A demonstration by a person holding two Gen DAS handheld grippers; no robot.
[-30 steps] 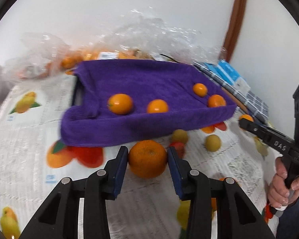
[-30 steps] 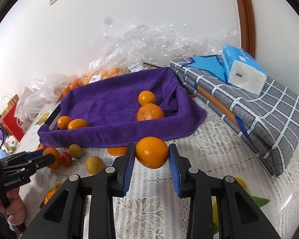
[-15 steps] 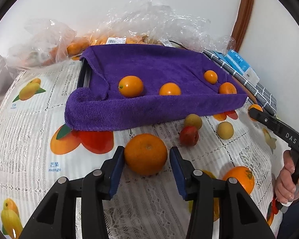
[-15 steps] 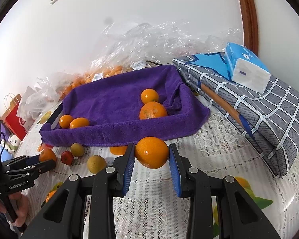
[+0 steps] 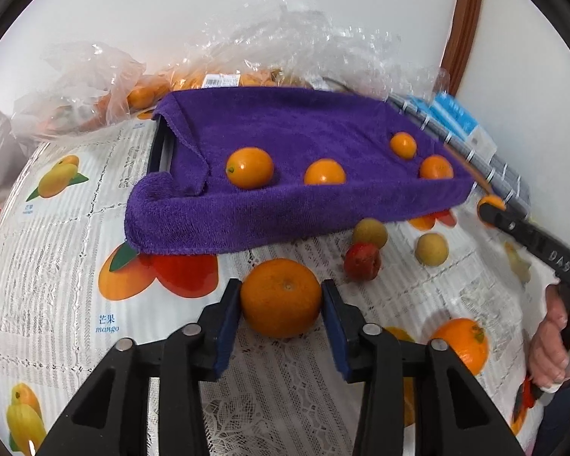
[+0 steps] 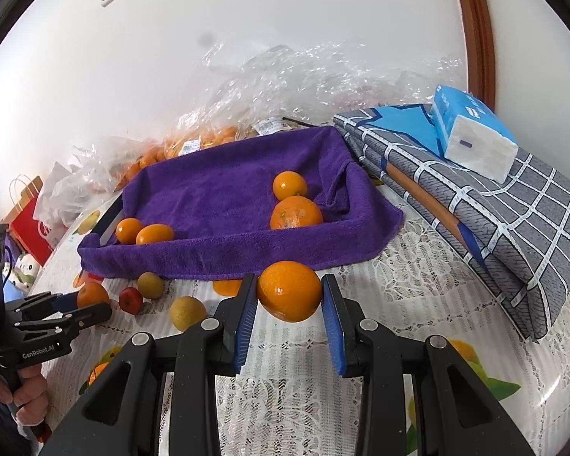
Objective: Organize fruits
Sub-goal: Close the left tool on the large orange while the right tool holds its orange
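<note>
Holding an orange (image 6: 288, 290) clenched in its jaws, the right gripper (image 6: 289, 313) hangs just short of the purple towel (image 6: 224, 197) lining the tray. The left gripper (image 5: 281, 313) straddles another orange (image 5: 281, 297) on the desk (image 5: 57, 250); whether its pads press the fruit, I cannot tell. Best to lift the right one clear of the towel's front fold and release low, in the bare middle (four oranges already sit near the ends), so nothing rolls.
</note>
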